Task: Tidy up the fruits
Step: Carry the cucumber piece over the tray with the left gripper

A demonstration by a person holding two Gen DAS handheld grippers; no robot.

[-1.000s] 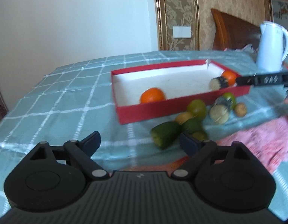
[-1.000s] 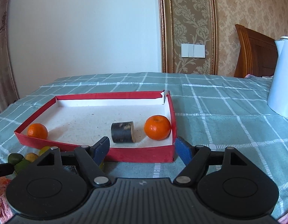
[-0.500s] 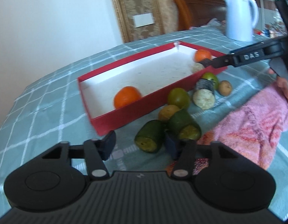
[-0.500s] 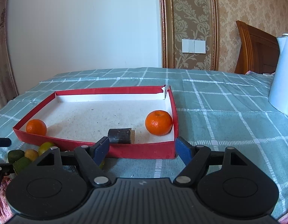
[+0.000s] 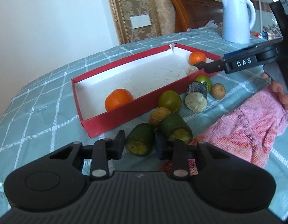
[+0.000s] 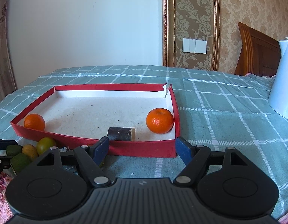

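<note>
A green cut piece of fruit [image 5: 140,139] lies on the checked cloth in front of the red box [image 5: 114,119]. My left gripper [image 5: 139,145] is shut on it, jaws closing tight, pads against both its sides. A second green piece [image 5: 176,128] touches it on the right. In the box lie two oranges [image 5: 118,101] [image 6: 159,120] and a dark cane stub [image 6: 121,134]. Green fruits [image 5: 170,99], yellowish ones [image 5: 160,115] and another cane stub [image 5: 196,97] sit outside. My right gripper [image 6: 142,147] stands open at the box's near right corner, holding nothing.
A pink towel [image 5: 246,123] lies right of the fruit pile, with a person's hand [image 5: 282,93] above it. A white kettle [image 5: 237,18] stands at the table's far right. A wooden headboard [image 5: 190,11] and the wall are behind the table.
The left gripper's jaws went from wide open to shut on the green piece, and the gripper rolled and came closer to the pile. The right gripper stayed put and open.
</note>
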